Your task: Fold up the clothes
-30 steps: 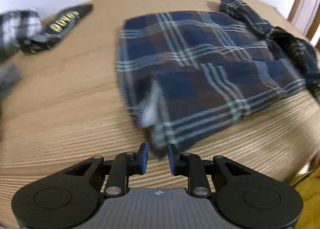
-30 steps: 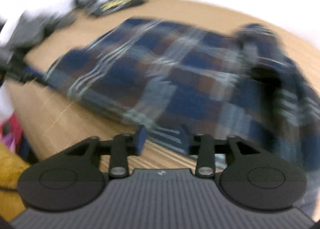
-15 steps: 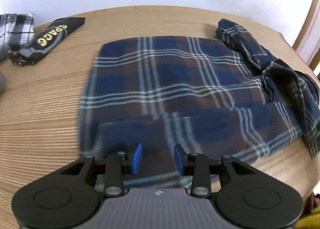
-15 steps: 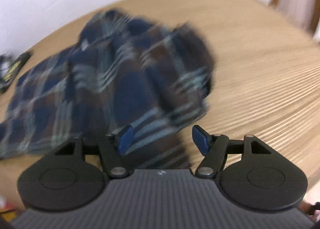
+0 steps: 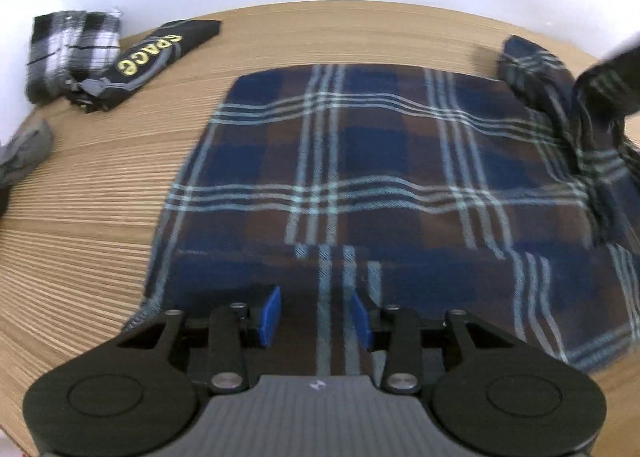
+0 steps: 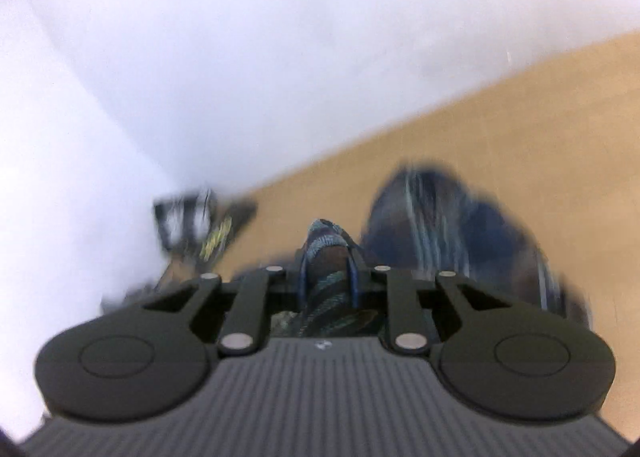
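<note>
A blue and brown plaid shirt (image 5: 360,185) lies spread on the wooden table (image 5: 88,225), its near edge folded over. My left gripper (image 5: 316,315) is open and empty, low over that folded near edge. My right gripper (image 6: 328,271) is shut on a bunched part of the plaid shirt (image 6: 326,257) and holds it lifted; the rest of the shirt (image 6: 452,225) hangs blurred behind. In the left wrist view the lifted sleeve end (image 5: 576,97) rises at the far right.
A folded black garment with yellow letters (image 5: 156,57) and a black and white checked garment (image 5: 72,49) lie at the table's far left, by the white wall. A grey cloth (image 5: 24,153) lies at the left edge.
My left gripper let go of the shirt's edge, opened and moved in over the folded hem. My right gripper swung to the shirt's right end, shut on it and lifted it.
</note>
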A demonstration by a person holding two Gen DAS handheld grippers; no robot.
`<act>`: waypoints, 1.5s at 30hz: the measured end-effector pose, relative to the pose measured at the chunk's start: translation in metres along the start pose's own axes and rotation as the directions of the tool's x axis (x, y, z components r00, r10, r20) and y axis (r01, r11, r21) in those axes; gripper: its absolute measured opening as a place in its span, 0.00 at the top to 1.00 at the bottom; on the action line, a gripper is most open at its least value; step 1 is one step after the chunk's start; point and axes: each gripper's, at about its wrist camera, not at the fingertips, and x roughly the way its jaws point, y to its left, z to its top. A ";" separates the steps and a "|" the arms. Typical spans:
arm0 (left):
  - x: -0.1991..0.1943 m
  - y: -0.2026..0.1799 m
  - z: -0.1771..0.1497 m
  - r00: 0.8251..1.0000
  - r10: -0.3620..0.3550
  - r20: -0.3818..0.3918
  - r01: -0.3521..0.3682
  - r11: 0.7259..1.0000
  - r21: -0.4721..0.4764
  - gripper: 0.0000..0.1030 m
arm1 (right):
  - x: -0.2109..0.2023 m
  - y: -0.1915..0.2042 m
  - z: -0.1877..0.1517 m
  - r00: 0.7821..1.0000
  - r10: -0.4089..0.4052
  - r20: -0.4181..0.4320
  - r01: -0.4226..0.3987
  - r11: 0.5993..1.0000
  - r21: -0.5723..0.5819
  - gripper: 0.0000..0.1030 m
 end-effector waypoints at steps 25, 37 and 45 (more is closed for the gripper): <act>0.031 0.082 0.009 0.990 -0.117 -0.074 0.119 0.993 0.019 0.35 | 0.020 -0.043 -0.142 0.845 -0.440 -0.305 0.370 0.892 -0.261 0.47; 0.029 0.069 0.005 0.989 -0.140 -0.046 0.141 0.990 0.019 0.38 | 0.022 -0.037 -0.149 0.845 -0.469 -0.256 0.367 0.858 -0.360 0.47; 0.026 0.069 0.005 0.991 -0.130 -0.038 0.131 0.991 0.021 0.35 | 0.041 -0.034 -0.157 0.852 -0.458 -0.255 0.354 0.862 -0.364 0.35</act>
